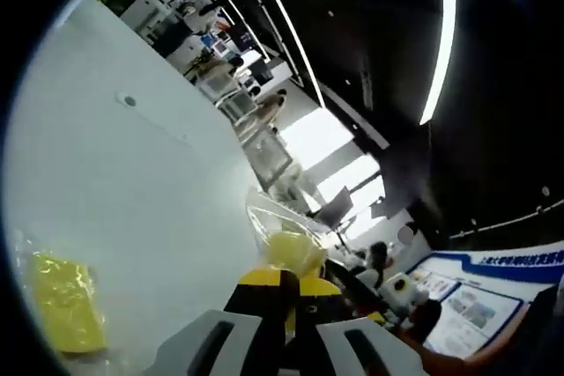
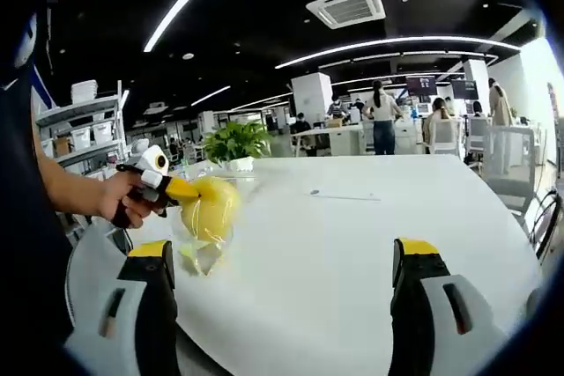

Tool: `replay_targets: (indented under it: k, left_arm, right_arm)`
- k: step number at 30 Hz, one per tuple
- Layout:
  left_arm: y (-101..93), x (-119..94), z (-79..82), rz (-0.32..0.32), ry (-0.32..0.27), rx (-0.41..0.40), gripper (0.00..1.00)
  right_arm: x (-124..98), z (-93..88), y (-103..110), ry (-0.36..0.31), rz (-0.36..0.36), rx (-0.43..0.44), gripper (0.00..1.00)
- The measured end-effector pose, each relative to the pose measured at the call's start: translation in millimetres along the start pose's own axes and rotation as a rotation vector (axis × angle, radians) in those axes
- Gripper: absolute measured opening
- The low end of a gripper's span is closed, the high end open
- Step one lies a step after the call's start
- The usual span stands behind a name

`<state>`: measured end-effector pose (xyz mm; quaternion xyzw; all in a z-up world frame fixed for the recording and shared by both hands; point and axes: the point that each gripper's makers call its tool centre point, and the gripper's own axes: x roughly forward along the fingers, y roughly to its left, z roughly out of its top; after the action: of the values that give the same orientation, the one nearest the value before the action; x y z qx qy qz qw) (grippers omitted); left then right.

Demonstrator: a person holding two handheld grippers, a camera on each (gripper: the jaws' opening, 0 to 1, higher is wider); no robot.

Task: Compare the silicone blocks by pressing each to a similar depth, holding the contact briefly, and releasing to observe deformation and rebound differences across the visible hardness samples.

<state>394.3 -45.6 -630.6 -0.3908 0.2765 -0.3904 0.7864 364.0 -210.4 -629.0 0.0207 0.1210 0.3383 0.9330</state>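
Observation:
My left gripper [image 1: 286, 281] is shut on a clear plastic bag holding a yellow silicone block [image 1: 291, 251], lifted off the white table [image 1: 132, 182]. A second yellow block [image 1: 62, 301] in a crinkled clear bag lies on the table at the lower left of the left gripper view. In the right gripper view a hand holds the left gripper [image 2: 181, 189] at the left, and the bagged yellow block [image 2: 210, 207] hangs from its tips above the table [image 2: 352, 244]. My right gripper [image 2: 284, 257] stands open over bare tabletop, well to the right of the bag.
A potted green plant [image 2: 233, 142] stands at the table's far edge. Shelves with white bins [image 2: 79, 125] rise at the left. People and desks [image 2: 383, 121] are far behind. A chair [image 2: 546, 217] stands by the table's right edge.

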Motion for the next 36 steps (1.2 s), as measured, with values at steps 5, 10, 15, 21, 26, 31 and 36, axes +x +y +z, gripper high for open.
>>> replay_targets:
  k: [5,10,15,21,26,31,36]
  left_arm:
    - [14.9,7,-8.0,0.02,0.022,-0.05,0.0]
    - [33.5,14,-19.4,0.041,0.061,-0.089,0.0]
    - [55.3,15,-27.1,0.073,0.067,-0.152,0.0]
    - [79.2,18,-37.8,0.113,0.091,-0.219,0.0]
    - [90.2,18,-42.9,0.143,0.1,-0.248,0.0]
    - [97.7,21,-49.7,0.172,0.125,-0.263,0.0]
    - [103.5,23,-54.6,0.195,0.13,-0.292,0.0]
  right_arm:
    - [-3,-24.5,6,0.065,0.004,-0.044,0.96]
    - [-7,-39.3,11,0.081,0.008,-0.04,0.96]
    - [-14,-50.3,8,0.098,-0.013,-0.026,0.96]
    - [-19,-56.8,3,0.112,-0.03,-0.003,0.96]
    - [-20,-58.6,2,0.112,-0.038,0.007,0.96]
    - [-19,-64.9,3,0.126,-0.03,0.008,0.96]
    - [-18,-75.2,10,0.158,-0.014,-0.006,0.96]
